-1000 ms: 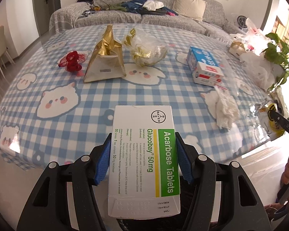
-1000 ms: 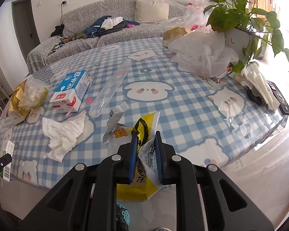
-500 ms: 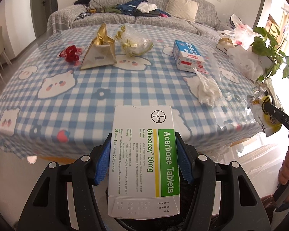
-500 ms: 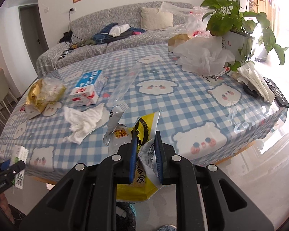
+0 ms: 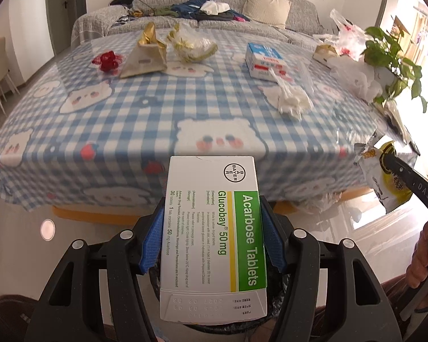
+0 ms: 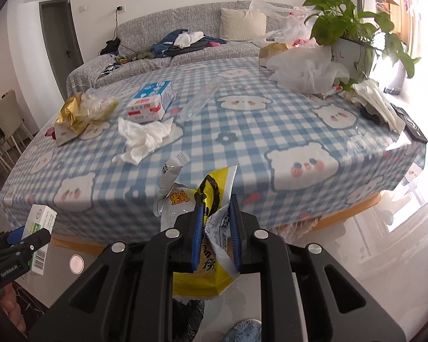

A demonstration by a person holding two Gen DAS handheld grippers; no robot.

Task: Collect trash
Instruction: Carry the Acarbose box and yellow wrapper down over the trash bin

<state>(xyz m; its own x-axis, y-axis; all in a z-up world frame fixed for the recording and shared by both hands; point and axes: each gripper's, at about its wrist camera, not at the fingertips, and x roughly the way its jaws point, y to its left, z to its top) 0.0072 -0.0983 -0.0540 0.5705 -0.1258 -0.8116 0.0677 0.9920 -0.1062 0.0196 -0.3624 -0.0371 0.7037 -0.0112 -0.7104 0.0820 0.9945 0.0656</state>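
Left wrist view shows the left claw [image 5: 212, 236] clamped on a white and green tablet box [image 5: 214, 236], its blue pads pressed against the box's two long sides. The box stands off the near edge of the desk [image 5: 122, 119], above the dark rim of a black-lined bin [image 5: 214, 323] whose top shows just beneath it. At the right edge of this view the right claw [image 5: 386, 162] appears, gripped by a hand [image 5: 422, 256], carrying a torn yellow snack wrapper [image 5: 385, 176].

Right wrist view shows that claw's jaws pinched together on the crumpled wrapper, which hangs off the desk's near edge over the glossy floor [image 6: 371, 256].

More litter lies on the blue checked cloth with bear prints: a crumpled white tissue [image 5: 289, 99] near the right side, a blue and white carton [image 5: 264, 59] just behind it, a gold foil bag [image 5: 145, 55] beside a clear plastic bag [image 5: 192, 45] towards the far edge, and a red wrapper [image 5: 107, 60] to their left. White plastic bags [image 6: 305, 68] and a potted plant [image 6: 348, 28] crowd the far right corner. A grey sofa [image 5: 185, 17] strewn with clothes stands behind the desk.
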